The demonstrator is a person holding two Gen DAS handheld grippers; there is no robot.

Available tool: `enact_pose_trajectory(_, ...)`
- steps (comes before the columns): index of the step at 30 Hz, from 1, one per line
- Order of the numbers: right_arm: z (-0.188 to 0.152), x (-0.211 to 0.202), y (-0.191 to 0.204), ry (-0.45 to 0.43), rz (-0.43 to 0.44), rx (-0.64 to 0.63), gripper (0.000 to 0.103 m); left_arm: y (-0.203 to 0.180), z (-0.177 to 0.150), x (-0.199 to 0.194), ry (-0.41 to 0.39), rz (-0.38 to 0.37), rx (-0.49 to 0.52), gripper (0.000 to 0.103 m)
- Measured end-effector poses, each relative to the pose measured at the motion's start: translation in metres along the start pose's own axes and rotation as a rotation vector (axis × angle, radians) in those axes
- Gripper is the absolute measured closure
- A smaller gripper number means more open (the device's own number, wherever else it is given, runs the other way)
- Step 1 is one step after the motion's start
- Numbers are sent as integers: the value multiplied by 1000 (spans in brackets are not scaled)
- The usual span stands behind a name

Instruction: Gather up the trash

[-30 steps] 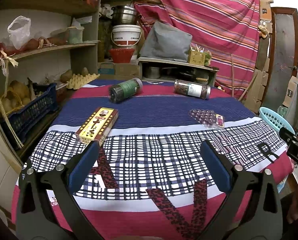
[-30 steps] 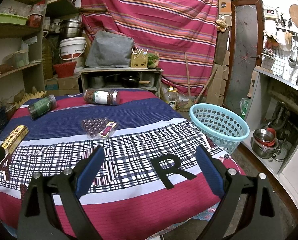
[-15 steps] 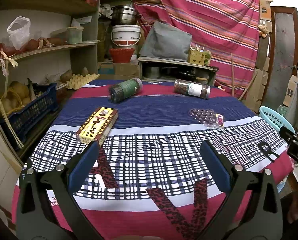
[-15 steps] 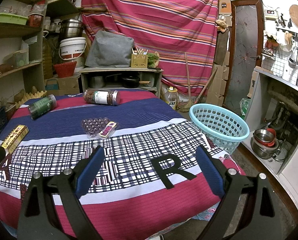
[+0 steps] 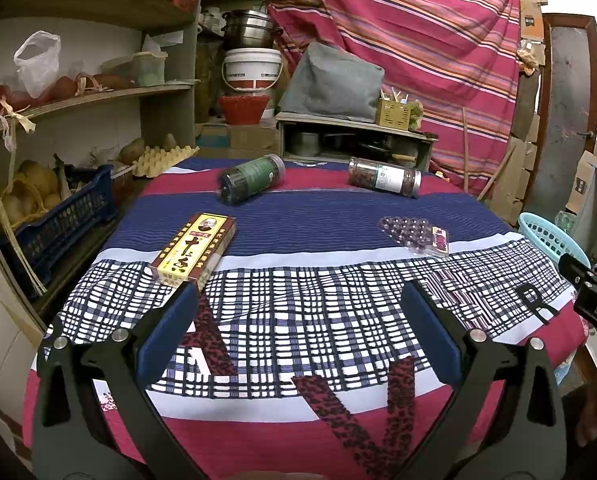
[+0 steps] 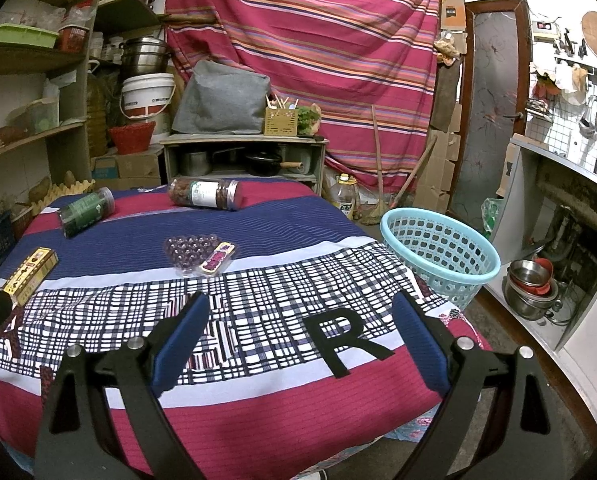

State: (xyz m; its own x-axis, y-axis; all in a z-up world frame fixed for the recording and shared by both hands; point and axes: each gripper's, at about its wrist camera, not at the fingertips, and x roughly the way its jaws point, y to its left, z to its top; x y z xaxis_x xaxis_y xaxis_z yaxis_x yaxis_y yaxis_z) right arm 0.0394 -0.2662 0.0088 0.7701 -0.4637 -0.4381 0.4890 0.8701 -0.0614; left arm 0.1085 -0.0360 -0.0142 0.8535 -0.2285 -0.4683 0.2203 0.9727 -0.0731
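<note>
On the cloth-covered table lie a yellow and brown box, a dark green jar, a clear jar of reddish bits and a plastic blister tray. A light blue basket stands on the floor right of the table. My left gripper is open and empty over the near table edge. My right gripper is open and empty over the near right edge.
Shelves with bags, a blue crate and an egg tray line the left. A low cabinet with pots stands behind the table. Metal bowls sit on the floor under the counter at right.
</note>
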Motion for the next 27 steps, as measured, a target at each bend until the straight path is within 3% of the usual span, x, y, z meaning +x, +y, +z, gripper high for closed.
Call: enact_pose_trajectory(27,0,0,0,1,1,-2,12,0,0,0,2,0,1,5)
